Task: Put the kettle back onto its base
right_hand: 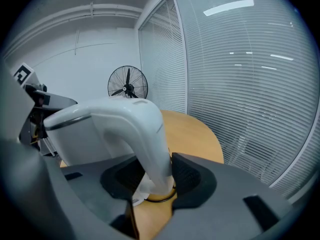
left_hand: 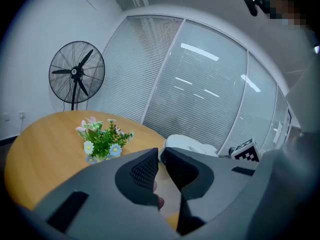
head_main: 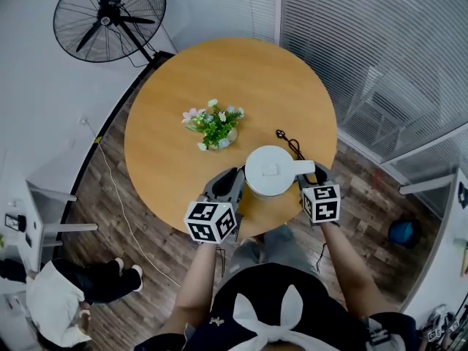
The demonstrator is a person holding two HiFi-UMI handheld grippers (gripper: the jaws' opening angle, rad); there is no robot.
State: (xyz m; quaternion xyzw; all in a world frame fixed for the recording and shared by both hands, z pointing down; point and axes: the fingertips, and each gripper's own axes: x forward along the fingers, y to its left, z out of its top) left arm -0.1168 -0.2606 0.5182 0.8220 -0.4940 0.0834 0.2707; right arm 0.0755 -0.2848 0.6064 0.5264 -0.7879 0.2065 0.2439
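A white electric kettle (head_main: 272, 170) stands at the near edge of the round wooden table (head_main: 175, 86), lid up, handle pointing right. My right gripper (head_main: 308, 179) is at that handle. In the right gripper view the handle (right_hand: 150, 144) runs down between the pads and my right gripper (right_hand: 152, 176) is shut on it. A dark ring (right_hand: 161, 196) shows under the handle; I cannot tell whether it is the base. My left gripper (head_main: 228, 184) sits just left of the kettle body (left_hand: 190, 144). My left gripper (left_hand: 159, 156) has its jaws nearly together, with nothing between them.
A black cord (head_main: 290, 143) trails from the kettle across the table. A small pot of flowers (head_main: 214, 128) stands mid-table. A black pedestal fan (head_main: 110, 17) is beyond the table's far left, glass walls with blinds to the right. A person (head_main: 66, 287) sits at lower left.
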